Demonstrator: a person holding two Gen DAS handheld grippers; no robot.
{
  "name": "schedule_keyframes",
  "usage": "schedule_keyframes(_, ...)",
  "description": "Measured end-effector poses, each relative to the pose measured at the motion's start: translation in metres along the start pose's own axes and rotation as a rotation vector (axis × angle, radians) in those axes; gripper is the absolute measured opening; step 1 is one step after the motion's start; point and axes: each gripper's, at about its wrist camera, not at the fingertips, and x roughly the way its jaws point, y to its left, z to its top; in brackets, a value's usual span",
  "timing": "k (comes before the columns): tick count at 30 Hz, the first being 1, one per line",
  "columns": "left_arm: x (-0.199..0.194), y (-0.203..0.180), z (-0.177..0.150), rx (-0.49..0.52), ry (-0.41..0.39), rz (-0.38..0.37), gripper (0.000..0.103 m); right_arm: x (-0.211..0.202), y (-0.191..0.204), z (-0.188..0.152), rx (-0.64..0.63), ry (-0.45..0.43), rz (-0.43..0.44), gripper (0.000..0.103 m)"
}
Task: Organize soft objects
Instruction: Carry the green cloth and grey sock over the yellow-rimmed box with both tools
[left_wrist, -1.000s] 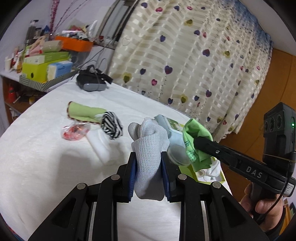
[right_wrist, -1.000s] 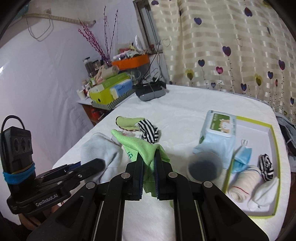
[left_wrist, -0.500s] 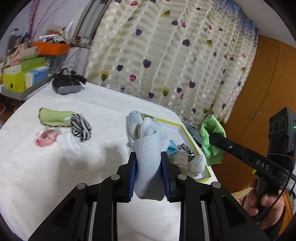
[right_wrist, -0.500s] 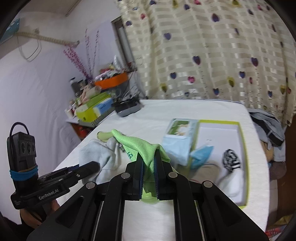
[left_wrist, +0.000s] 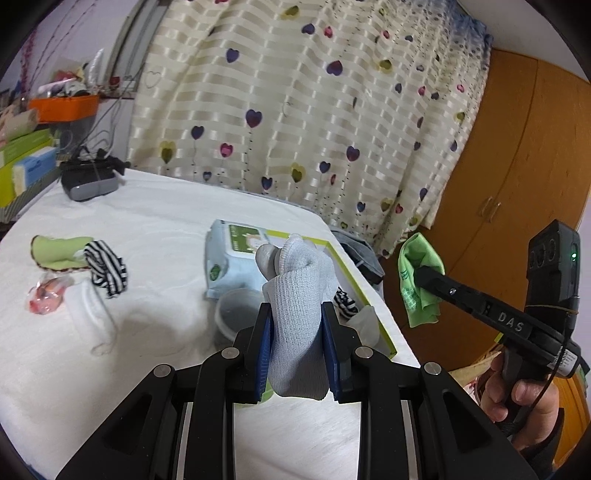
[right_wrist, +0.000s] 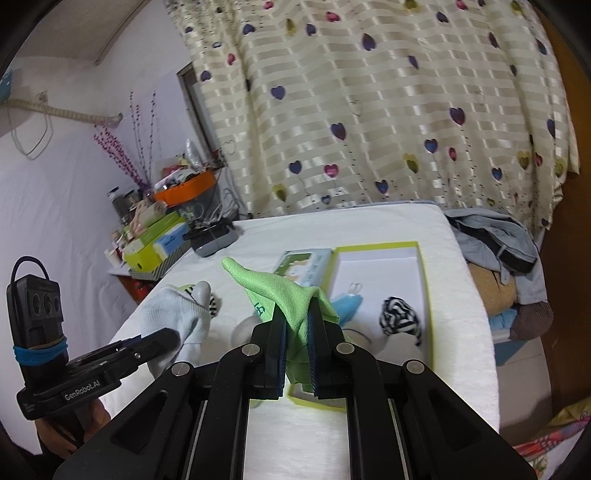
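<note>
My left gripper (left_wrist: 297, 314) is shut on a grey sock (left_wrist: 295, 291), which stands up between the blue pads above the table. My right gripper (right_wrist: 297, 314) is shut on a green cloth (right_wrist: 280, 295), also lifted. Each wrist view shows the other tool: the green cloth (left_wrist: 419, 280) hangs off the table's right side, the grey sock (right_wrist: 173, 314) sits at the left. A white tray with a lime rim (right_wrist: 424, 280) lies ahead, holding a striped sock (right_wrist: 400, 319) and a blue item (right_wrist: 345, 306).
On the white table (left_wrist: 147, 229) lie a wipes pack (left_wrist: 236, 254), a round grey lid (left_wrist: 238, 312), a white sock (left_wrist: 92, 314), a striped sock (left_wrist: 105, 266), a green pouch (left_wrist: 59, 251) and a pink wrapper (left_wrist: 46, 293). A black device (left_wrist: 90, 177) sits at the back. Clothes (right_wrist: 495, 240) pile right of the table.
Both grippers have swung to the right with their loads, so the tray has come into view ahead. The green cloth now hangs beyond the table's right edge. Neither grip changed.
</note>
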Motion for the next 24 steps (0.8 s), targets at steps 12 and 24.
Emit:
schedule_keyframes(12,0.030,-0.012,-0.001,0.023,0.059,-0.013,0.023,0.034,-0.056,-0.026,0.084,0.117,-0.068,0.010)
schedule_keyframes(24,0.055,-0.016,0.000,0.032,0.102,-0.015,0.023,0.077,-0.076,-0.043,0.062,0.222,-0.077,0.010)
